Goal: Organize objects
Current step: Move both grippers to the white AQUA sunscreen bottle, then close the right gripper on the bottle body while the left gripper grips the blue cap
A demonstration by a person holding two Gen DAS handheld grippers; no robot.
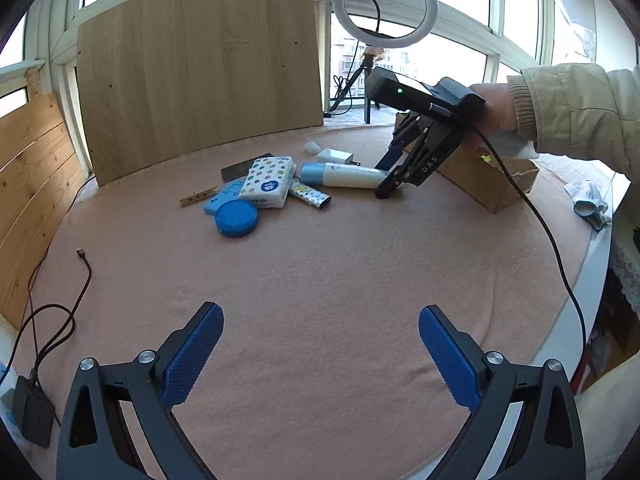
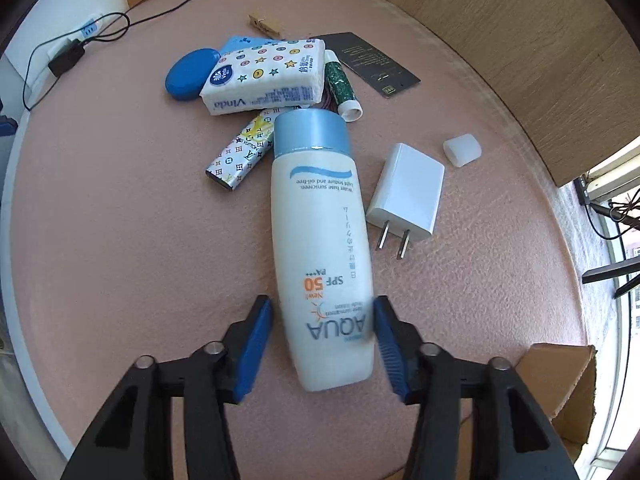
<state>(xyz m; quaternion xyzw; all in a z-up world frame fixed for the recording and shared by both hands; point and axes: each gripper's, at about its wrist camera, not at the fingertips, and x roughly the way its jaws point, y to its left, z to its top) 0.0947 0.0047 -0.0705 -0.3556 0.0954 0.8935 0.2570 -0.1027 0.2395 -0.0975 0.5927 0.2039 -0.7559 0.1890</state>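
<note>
A white sunscreen bottle (image 2: pixel 320 220) with a pale blue cap lies on the pink cloth (image 2: pixel 120 240). My right gripper (image 2: pixel 322 300) points steeply down with the bottle's lower end between its blue pads. The right pad sits at the bottle's edge; a thin strip of cloth shows beside the left pad. In the left wrist view a hand holds this right gripper (image 1: pixel 386 176) at the bottle (image 1: pixel 344 174). My left gripper (image 1: pixel 321 310) stands wide open over bare cloth with nothing between its fingers. A star-printed tissue pack (image 2: pixel 264 76), blue round lid (image 2: pixel 188 74), patterned stick (image 2: pixel 242 150) and green tube (image 2: pixel 340 84) lie beyond the cap.
A white plug charger (image 2: pixel 406 192) lies right of the bottle, with a small white cap (image 2: pixel 462 149) and dark card (image 2: pixel 376 64) beyond. A clothespin (image 2: pixel 266 24) lies behind the pile. An open cardboard box (image 2: pixel 560 384) stands at the right. A wooden board (image 1: pixel 200 72) backs the table; a cable (image 1: pixel 84 264) trails left.
</note>
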